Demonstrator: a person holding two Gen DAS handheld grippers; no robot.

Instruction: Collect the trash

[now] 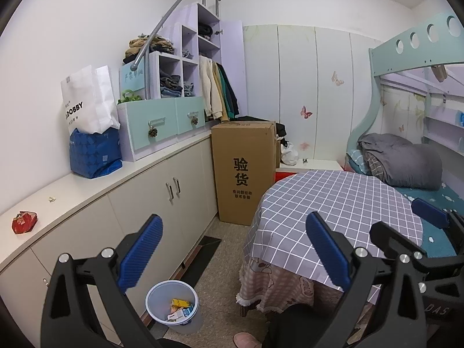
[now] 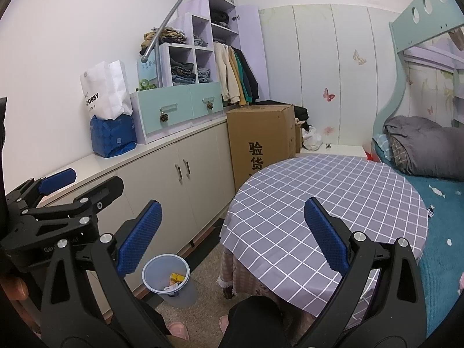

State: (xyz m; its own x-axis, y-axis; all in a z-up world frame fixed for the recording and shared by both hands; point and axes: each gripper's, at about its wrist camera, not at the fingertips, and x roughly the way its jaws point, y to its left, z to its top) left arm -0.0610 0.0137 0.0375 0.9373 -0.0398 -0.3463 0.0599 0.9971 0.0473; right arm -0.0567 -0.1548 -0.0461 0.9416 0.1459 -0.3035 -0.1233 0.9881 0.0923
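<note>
Left wrist view: left gripper (image 1: 235,249) spread wide, empty, above floor between cabinet and table. Red wrapper (image 1: 24,222) on white cabinet top (image 1: 87,185), near left; small scrap (image 1: 52,199) farther along same top. Trash bin (image 1: 173,307) on floor below, holding yellow packets. Right gripper (image 1: 406,226) at right edge, over table.

Right wrist view: right gripper (image 2: 232,232) likewise spread, empty, over checked tablecloth (image 2: 319,191). Trash bin (image 2: 166,279) near left on floor. Left gripper (image 2: 81,182) at left edge, fingers parted.

1. Our right gripper (image 2: 232,232) fills the lower frame, blue pads wide apart and empty.
2. Lower centre-left, a translucent wastebasket (image 2: 166,279) holds scraps.
3. Our left gripper (image 2: 62,181) sits at left, over the white countertop (image 2: 139,153).
</note>
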